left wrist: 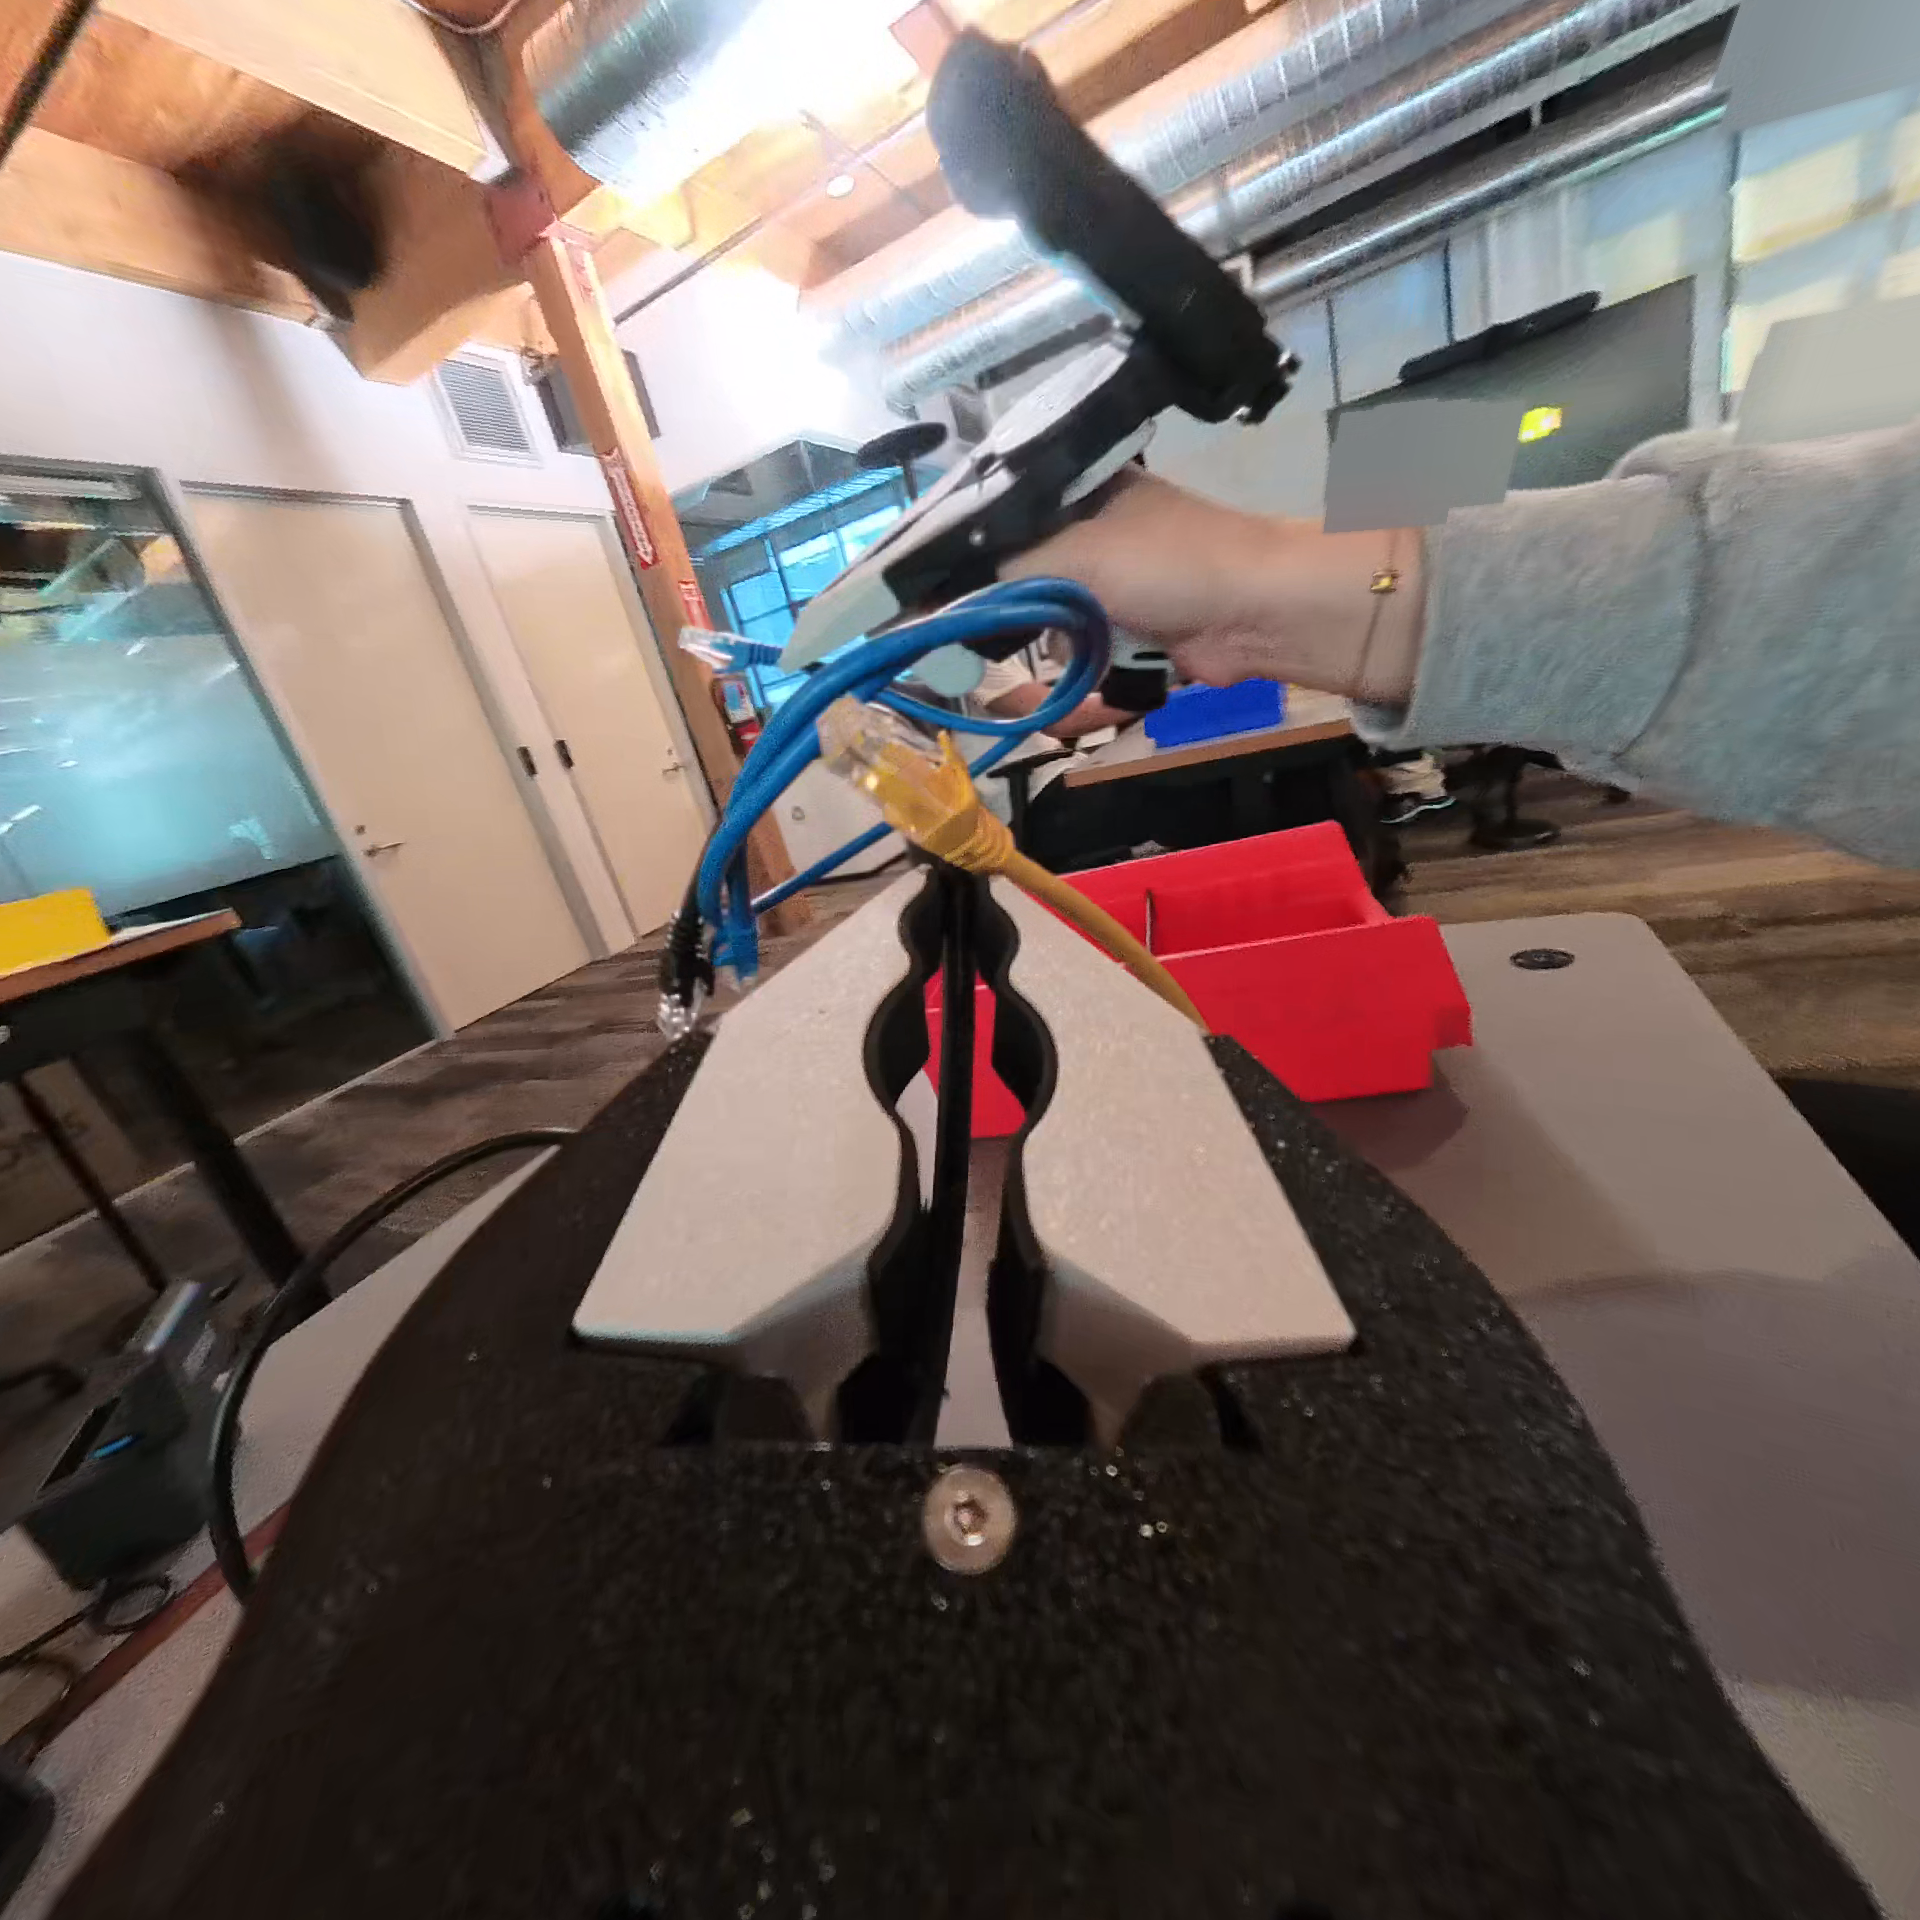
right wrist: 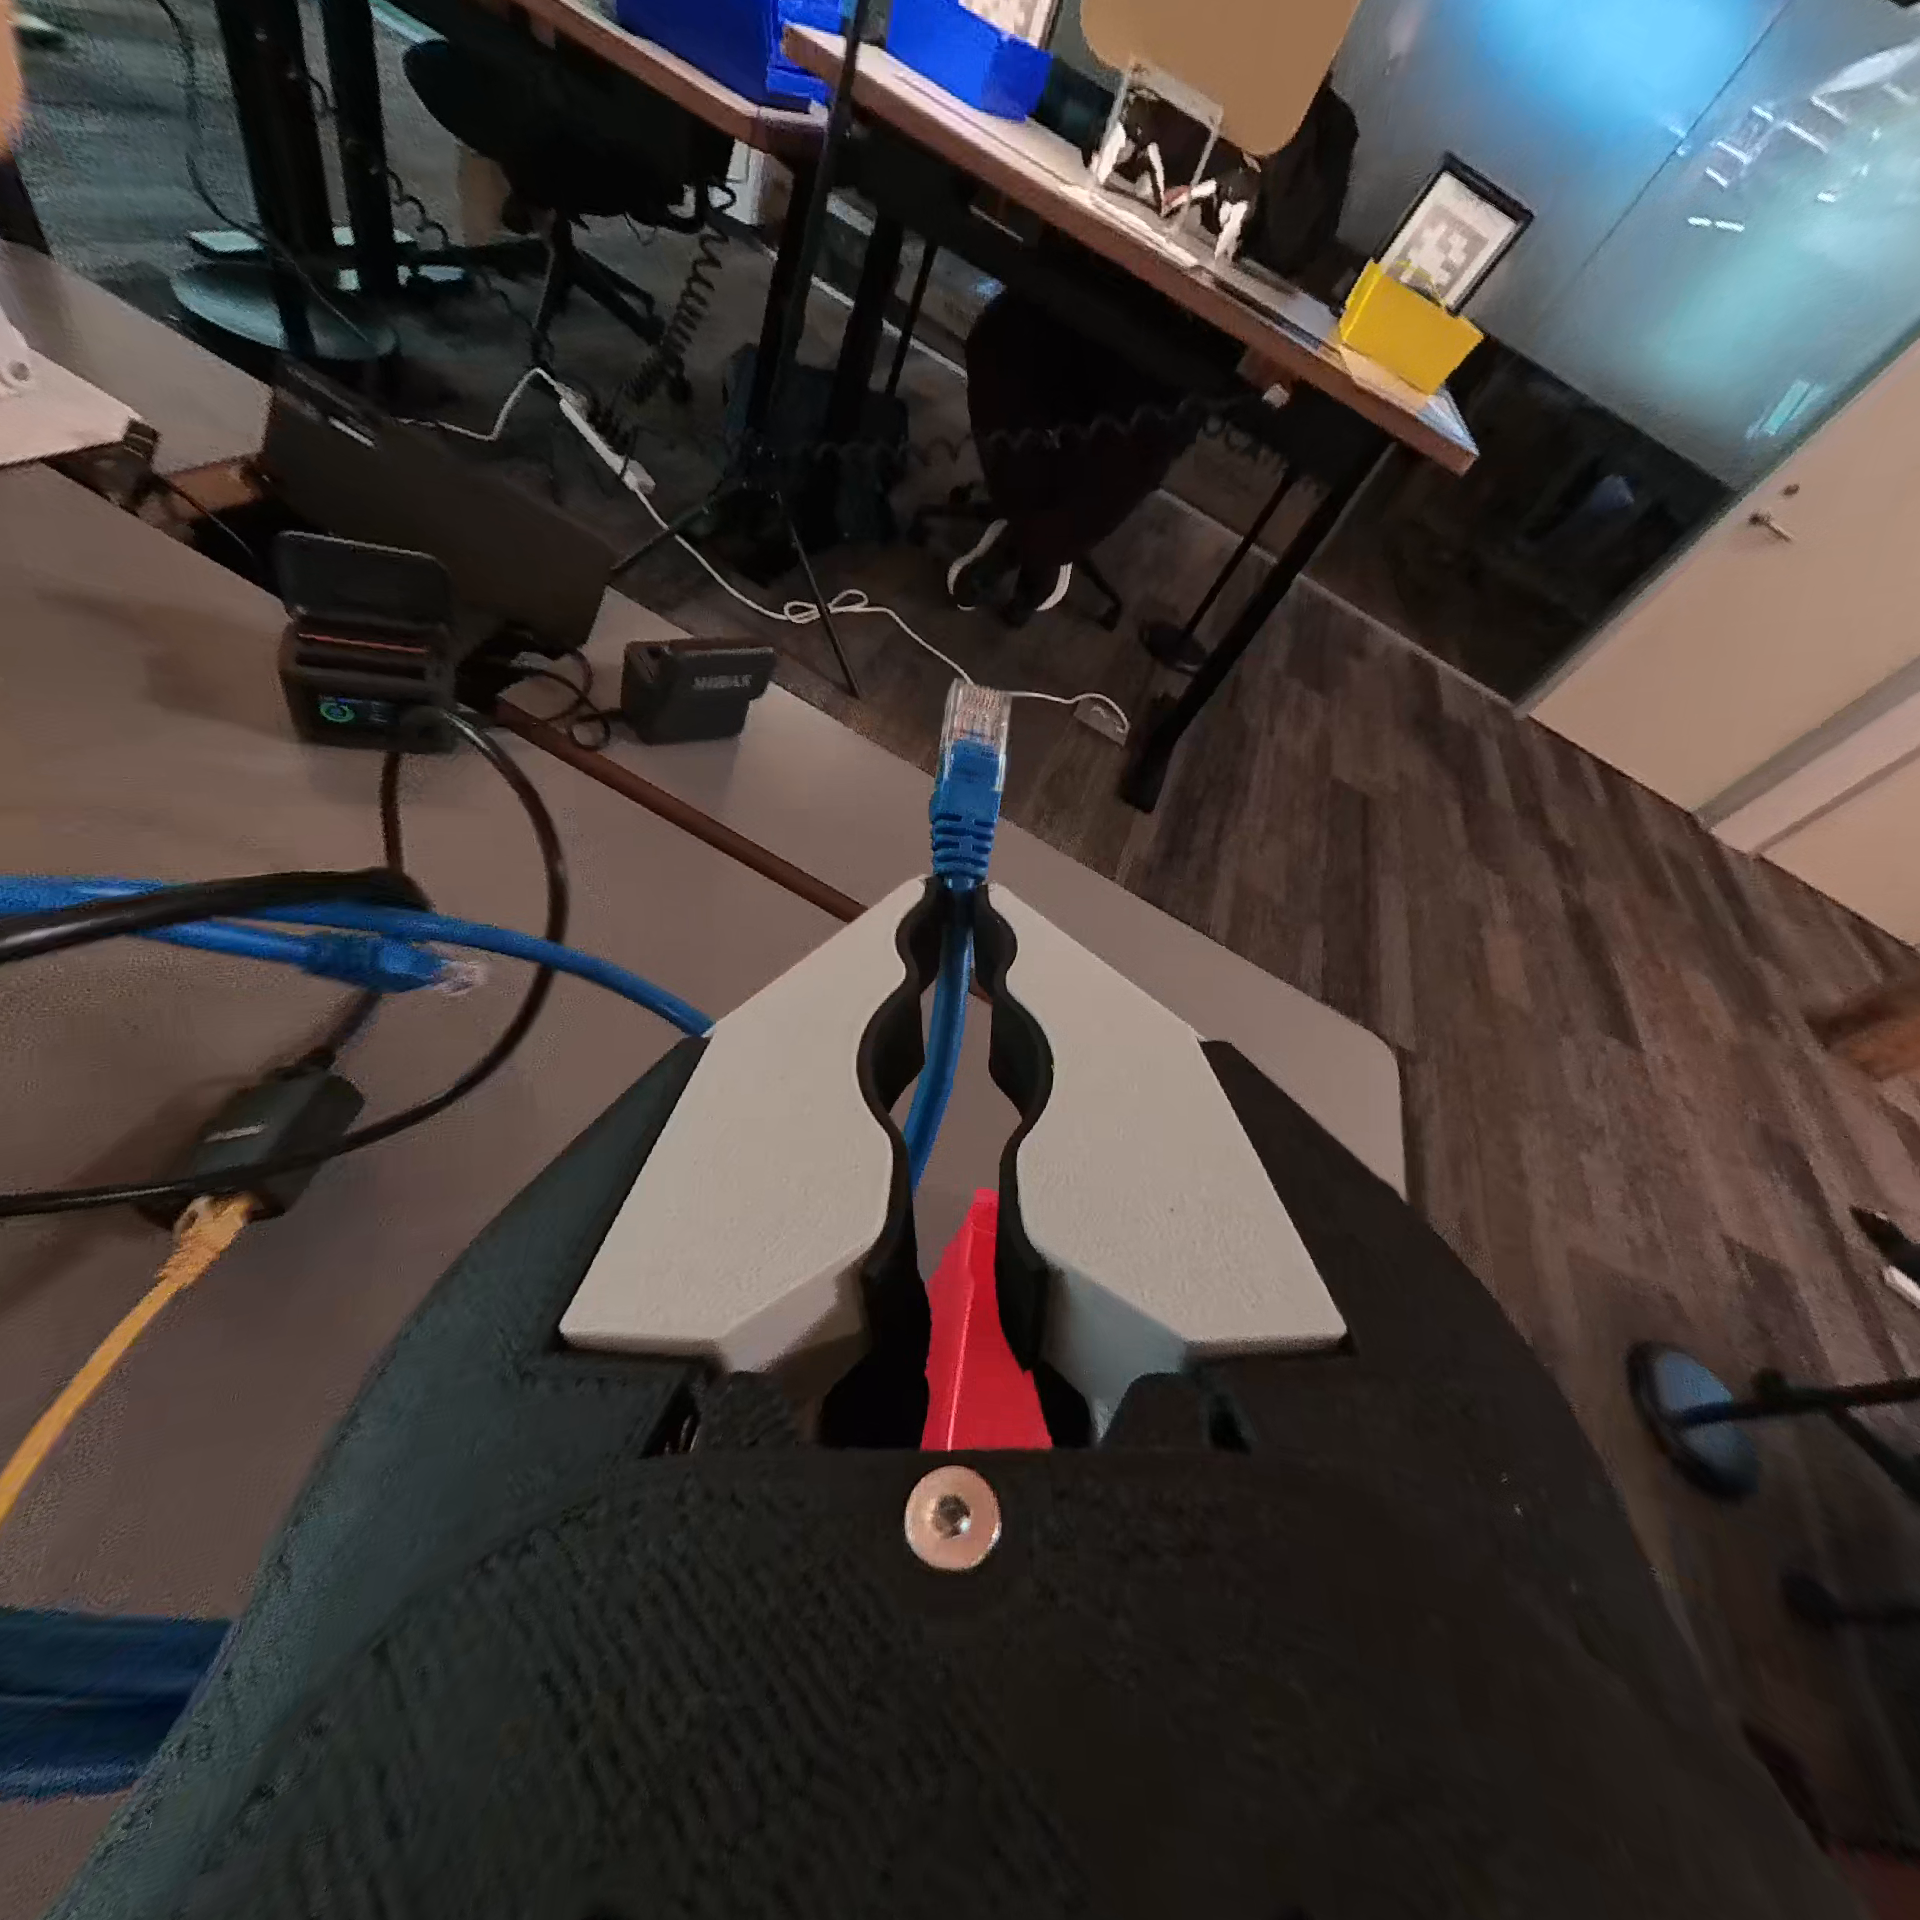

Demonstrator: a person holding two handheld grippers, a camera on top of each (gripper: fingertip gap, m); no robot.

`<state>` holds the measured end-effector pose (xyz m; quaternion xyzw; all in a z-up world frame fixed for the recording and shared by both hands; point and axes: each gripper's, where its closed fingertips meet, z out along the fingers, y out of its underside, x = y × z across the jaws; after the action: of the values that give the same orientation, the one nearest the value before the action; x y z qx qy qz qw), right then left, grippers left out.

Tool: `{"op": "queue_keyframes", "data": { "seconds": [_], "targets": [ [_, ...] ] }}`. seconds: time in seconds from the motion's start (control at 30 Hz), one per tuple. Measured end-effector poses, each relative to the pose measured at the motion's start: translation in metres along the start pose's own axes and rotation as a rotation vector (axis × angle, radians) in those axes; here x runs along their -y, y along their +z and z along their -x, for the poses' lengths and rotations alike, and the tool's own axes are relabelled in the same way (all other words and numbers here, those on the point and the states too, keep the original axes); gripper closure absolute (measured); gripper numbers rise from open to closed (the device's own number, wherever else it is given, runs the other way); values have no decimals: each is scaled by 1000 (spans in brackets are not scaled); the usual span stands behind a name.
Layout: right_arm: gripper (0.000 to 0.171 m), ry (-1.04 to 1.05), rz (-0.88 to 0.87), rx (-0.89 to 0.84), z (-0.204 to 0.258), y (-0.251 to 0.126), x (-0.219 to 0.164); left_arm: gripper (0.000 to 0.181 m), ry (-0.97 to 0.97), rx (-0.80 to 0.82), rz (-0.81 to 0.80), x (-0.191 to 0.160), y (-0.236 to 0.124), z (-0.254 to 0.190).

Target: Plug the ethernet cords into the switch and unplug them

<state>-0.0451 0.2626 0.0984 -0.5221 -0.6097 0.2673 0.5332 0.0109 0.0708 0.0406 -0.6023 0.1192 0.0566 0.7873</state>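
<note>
Left gripper: fingers clenched on a yellow cord just behind its plug, raised above the tabletop. Right gripper: fingers clenched on a blue cord, plug pointing away. The switch lies far left on the tabletop, one yellow plug inserted.

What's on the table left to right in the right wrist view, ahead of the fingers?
Yellow cord → small black switch → black charging case → small black box → blue connector held in the right gripper.
</note>
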Motion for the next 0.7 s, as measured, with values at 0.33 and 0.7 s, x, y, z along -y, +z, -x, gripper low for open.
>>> {"op": "queue_keyframes", "data": {
  "seconds": [0.33,0.7],
  "targets": [
    [168,101,87,-122,-48,35,-44,179,17,-112,-80,9,-34,0],
    [168,4,291,36,26,70,-103,179,-76,20,-189,21,-36,23]
  ]
}}
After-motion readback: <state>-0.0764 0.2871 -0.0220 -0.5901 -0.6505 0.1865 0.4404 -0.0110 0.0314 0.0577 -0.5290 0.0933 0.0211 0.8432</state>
